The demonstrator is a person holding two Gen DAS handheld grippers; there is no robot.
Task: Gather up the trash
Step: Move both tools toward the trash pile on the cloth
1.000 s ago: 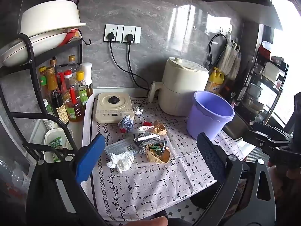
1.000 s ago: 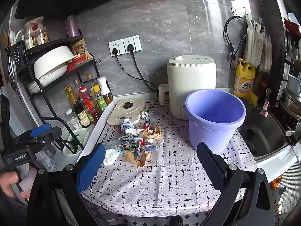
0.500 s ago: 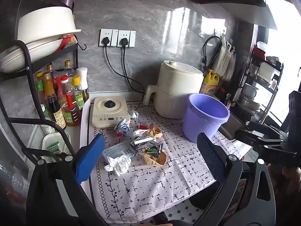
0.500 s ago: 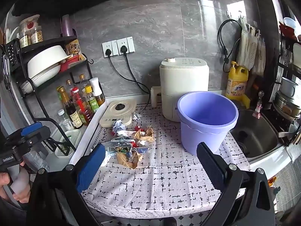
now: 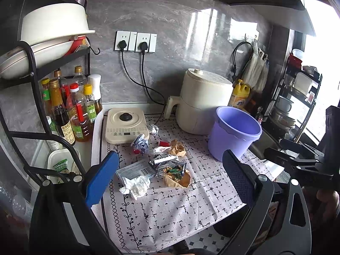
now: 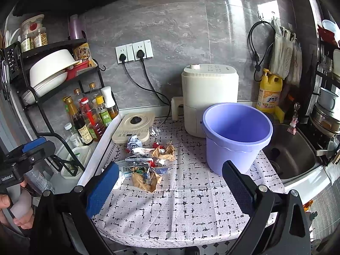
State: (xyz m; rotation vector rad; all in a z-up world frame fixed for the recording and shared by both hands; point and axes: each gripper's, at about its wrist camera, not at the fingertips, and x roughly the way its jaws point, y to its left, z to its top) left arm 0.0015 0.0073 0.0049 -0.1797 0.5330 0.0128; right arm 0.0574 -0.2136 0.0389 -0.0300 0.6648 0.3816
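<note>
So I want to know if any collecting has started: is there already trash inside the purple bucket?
No, the purple bucket shows only bare walls inside, and the trash pile lies on the tablecloth.

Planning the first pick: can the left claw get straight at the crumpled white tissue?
Probably yes. The left claw is open, and the crumpled white tissue lies at the pile's near edge with nothing on top.

Bare cloth [image 6: 187,201] in front of trash pile [image 6: 148,161] is unobstructed; right side blocked by purple bucket [image 6: 235,136], left by bottles [image 6: 89,119] and rack [image 6: 42,110]
</note>
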